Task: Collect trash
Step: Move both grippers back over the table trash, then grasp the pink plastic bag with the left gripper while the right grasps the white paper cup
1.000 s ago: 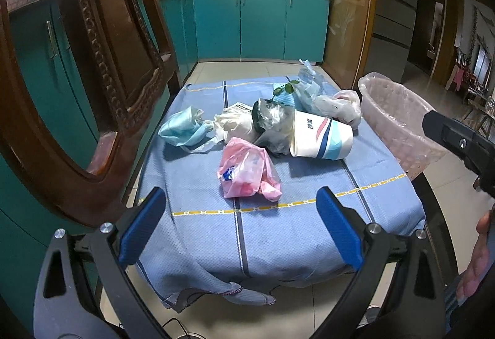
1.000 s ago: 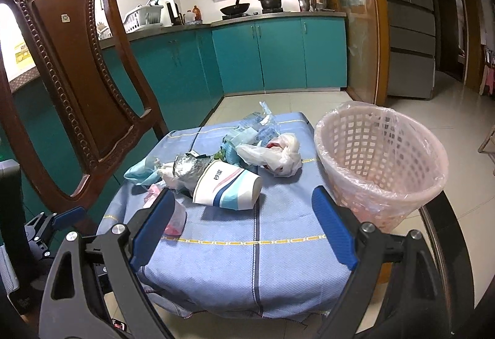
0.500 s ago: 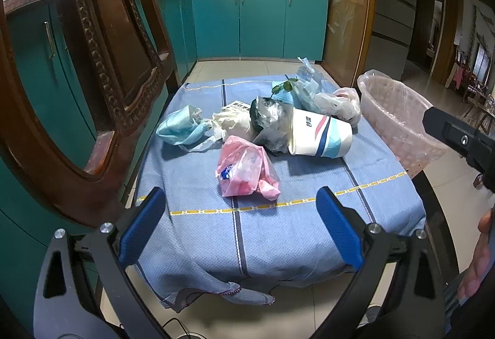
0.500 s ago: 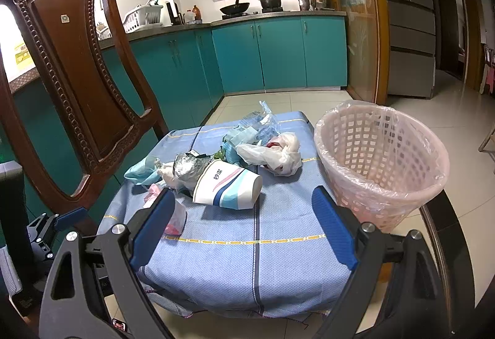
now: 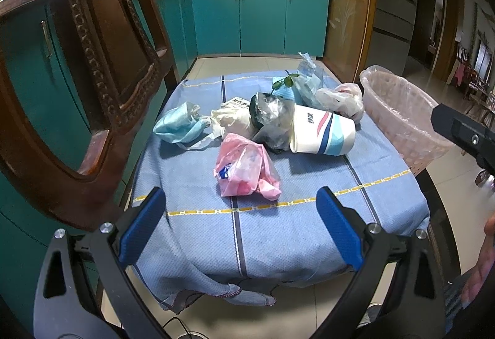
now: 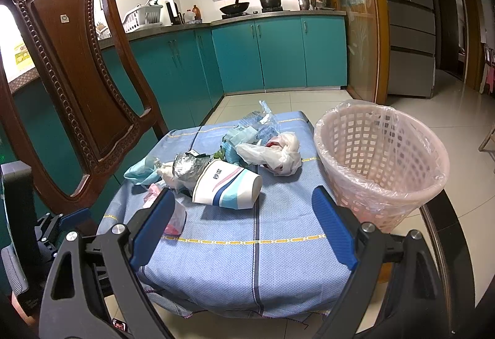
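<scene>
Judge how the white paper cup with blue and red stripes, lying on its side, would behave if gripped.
The white paper cup with stripes lies on its side, so a nudge would probably roll it. Thin paper walls likely crush under a firm squeeze. It looks empty, probably light.

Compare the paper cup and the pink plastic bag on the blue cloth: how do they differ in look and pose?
The paper cup is stiff and keeps its round shape, lying on its side; the pink plastic bag is soft and crumpled into a lump. The cup is white with blue and red stripes; the bag is see-through pink. The cup lies against other trash; the bag sits nearer the camera. Both rest on the cloth, outside the basket.
</scene>
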{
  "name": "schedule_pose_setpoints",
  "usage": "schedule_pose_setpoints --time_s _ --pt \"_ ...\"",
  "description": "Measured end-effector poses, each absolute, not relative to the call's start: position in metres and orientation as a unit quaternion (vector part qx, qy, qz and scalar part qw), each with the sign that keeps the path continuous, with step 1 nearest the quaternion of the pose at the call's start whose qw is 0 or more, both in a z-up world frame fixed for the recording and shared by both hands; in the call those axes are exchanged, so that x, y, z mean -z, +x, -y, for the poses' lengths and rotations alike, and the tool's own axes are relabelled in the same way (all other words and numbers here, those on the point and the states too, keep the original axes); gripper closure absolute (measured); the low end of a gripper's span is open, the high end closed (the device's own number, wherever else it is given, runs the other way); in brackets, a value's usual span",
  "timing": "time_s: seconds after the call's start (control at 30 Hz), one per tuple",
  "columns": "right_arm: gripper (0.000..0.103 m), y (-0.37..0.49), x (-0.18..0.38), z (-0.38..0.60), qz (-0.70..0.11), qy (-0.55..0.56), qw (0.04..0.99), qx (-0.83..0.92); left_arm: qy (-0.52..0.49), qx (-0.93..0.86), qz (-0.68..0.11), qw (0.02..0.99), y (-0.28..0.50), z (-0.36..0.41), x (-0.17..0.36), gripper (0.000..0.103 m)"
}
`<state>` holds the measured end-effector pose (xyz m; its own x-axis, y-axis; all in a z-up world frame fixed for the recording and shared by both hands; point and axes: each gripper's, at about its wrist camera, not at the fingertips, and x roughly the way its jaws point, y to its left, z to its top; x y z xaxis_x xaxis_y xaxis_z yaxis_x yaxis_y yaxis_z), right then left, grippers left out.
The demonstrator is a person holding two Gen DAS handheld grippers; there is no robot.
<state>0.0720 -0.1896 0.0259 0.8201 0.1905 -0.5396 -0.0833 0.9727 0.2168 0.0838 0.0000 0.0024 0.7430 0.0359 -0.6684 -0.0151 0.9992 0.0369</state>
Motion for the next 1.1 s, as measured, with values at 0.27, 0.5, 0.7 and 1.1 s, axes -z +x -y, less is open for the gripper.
schedule_pose_setpoints --time_s 0.27,0.5,0.7,1.1 --pt "0.015 0.074 -0.024 0.190 -0.294 0.093 0.949 -0.071 0.028 -0.020 -0.361 0.932 0.106 0.003 -0.002 0.006" --pt "0.015 0.076 -0.021 0.190 -0.297 0.093 0.948 -0.071 0.025 -0.012 -0.390 0.921 0.131 0.003 0.007 0.006" --pt "0.015 0.082 -0.015 0.190 -0.307 0.090 0.945 -0.062 0.031 -0.015 -0.437 0.899 0.168 0.003 0.033 0.020" --pt "0.015 0.121 0.012 0.167 -0.346 0.097 0.932 -0.053 -0.038 -0.016 -0.318 0.947 0.106 -0.034 -0.032 0.065"
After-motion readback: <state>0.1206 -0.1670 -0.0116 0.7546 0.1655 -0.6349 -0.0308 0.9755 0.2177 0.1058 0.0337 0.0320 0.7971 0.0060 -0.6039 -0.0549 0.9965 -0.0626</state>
